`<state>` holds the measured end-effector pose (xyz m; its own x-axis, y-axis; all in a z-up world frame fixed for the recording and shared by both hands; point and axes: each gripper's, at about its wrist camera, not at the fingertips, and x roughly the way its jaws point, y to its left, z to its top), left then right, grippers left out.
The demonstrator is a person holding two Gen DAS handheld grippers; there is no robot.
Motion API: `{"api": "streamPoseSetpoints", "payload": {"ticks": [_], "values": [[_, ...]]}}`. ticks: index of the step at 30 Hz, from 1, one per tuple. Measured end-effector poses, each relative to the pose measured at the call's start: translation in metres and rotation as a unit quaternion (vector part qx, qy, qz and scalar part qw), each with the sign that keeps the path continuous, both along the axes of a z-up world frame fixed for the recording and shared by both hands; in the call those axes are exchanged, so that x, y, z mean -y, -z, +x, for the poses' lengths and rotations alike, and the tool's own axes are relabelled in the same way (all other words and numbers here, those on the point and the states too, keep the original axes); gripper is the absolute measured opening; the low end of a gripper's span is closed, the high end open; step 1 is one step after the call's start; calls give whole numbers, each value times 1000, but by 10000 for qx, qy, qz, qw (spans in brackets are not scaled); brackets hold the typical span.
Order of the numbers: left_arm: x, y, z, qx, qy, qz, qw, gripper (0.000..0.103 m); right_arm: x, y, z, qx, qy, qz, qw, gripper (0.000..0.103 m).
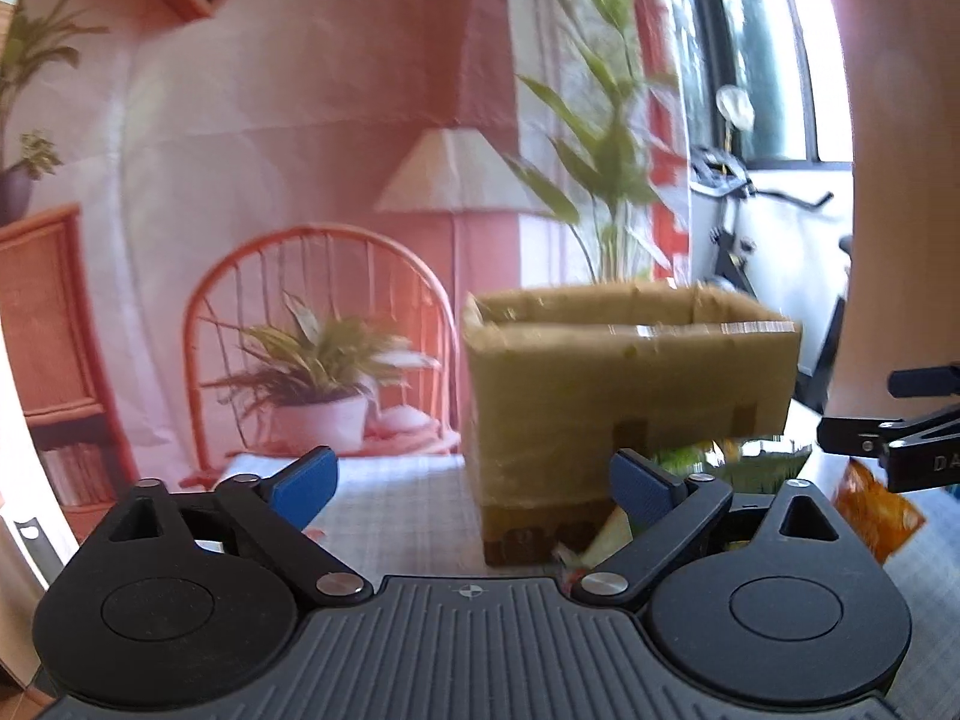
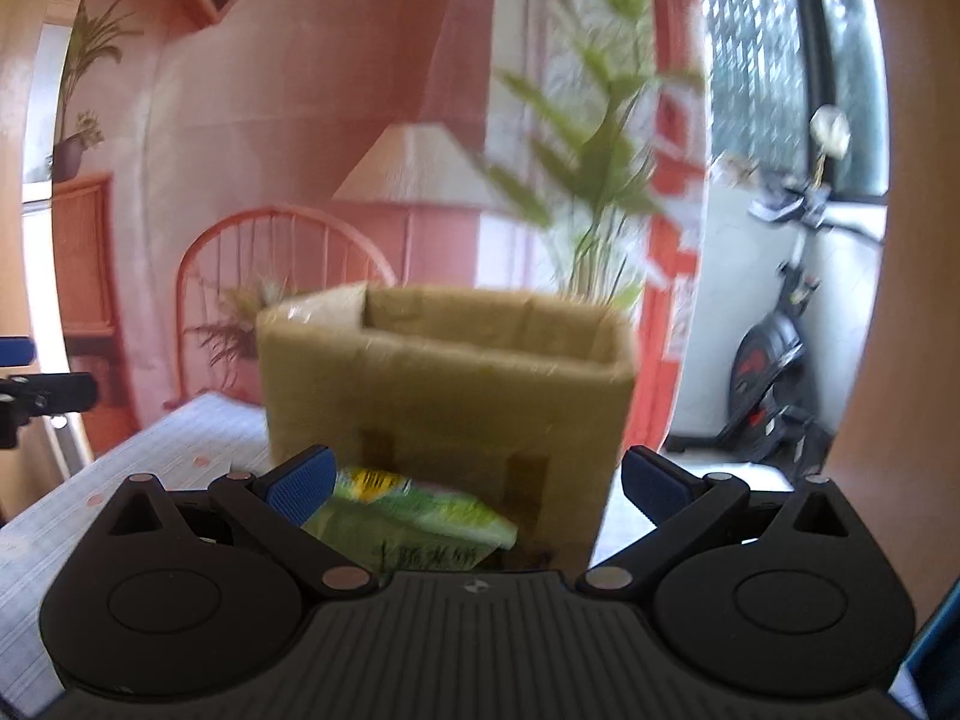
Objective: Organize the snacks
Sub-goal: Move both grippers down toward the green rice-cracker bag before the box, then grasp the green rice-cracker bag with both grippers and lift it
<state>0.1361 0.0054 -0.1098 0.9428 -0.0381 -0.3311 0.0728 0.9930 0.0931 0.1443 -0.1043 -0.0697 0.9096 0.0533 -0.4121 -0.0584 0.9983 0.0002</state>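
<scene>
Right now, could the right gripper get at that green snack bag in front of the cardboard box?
Probably yes. The right gripper is open, and the green snack bag lies on the table just ahead of its fingers, with nothing between. The cardboard box stands behind the bag, not in the way.

From my right gripper (image 2: pixel 477 483) I see both blue pads (image 2: pixel 300 483) spread wide, nothing pressed between them. Just beyond them stands an open cardboard box (image 2: pixel 444 396) on a pale tablecloth (image 2: pixel 120 480). A green snack packet (image 2: pixel 414 516) lies at the foot of the box, just beside my left pad; whether it touches the pad I cannot tell. At the far left edge a bit of the other gripper (image 2: pixel 36 390) pokes in. Behind the box a leafy plant (image 2: pixel 600 138) rises, blurred. An exercise bike (image 2: pixel 774 360) stands at the right by the window.
</scene>
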Motion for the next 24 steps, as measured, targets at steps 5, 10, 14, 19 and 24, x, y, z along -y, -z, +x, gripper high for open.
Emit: {"api": "streamPoseSetpoints", "payload": {"ticks": [5,10,14,19,24], "values": [[6,18,19,-413,186,-126,9989,95,7,27,10,-308,-201,90,9993,103],[24,34,34,-609,670,48,9959,92,14,42,17,-474,-380,38,9981,101],[34,41,50,-796,1086,-174,9907,88,15,55,26,-627,-669,-5,9958,90],[48,53,70,-1092,1382,-263,9840,83,12,67,36,-684,-1017,-88,9924,82],[53,63,85,-1381,1612,-521,9758,80,10,76,47,-732,-1282,-67,9890,80]]}}
